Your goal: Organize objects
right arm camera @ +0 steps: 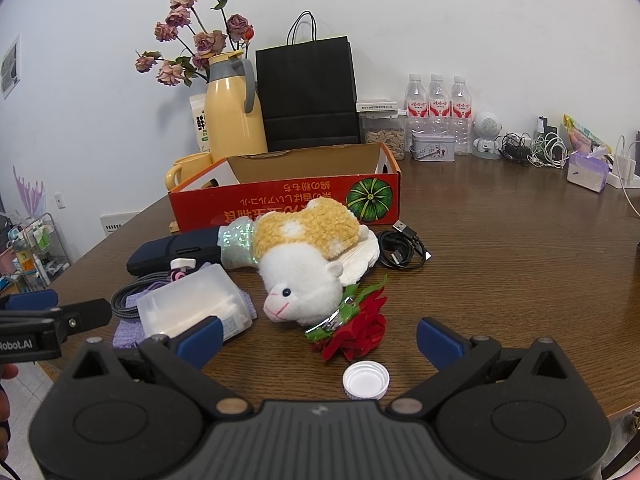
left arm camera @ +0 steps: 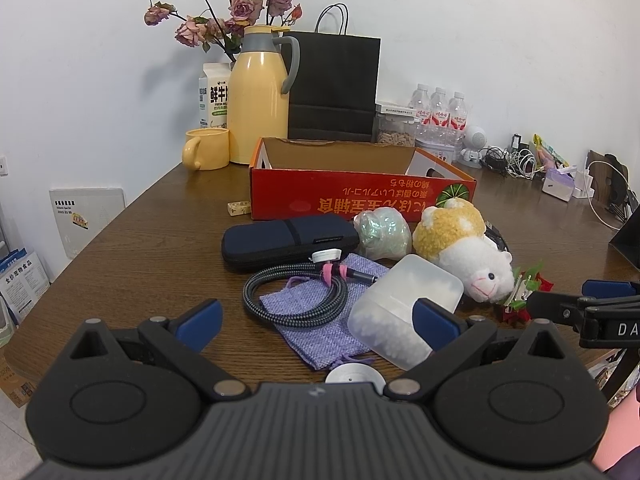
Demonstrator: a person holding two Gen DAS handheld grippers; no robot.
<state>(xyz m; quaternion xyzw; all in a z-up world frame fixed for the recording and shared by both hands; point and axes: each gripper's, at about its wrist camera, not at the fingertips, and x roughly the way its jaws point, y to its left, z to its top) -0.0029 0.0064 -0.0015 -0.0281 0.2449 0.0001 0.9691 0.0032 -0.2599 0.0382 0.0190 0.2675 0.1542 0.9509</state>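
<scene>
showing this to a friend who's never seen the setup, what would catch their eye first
Likely the plush toy, white and yellow, lying mid-table among the clutter, with a red rose just by its snout. Behind it stands an open red box, and both open grippers, left and right, fill the foreground.

Both views were bright and evenly lit; soft shadows on the wall (left arm camera: 120,60); fisheye bending and dark corners at frame edges.

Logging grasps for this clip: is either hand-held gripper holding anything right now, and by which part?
Nothing is held. The left hand-held gripper and right hand-held gripper are both open, hovering above the table clutter.
</scene>
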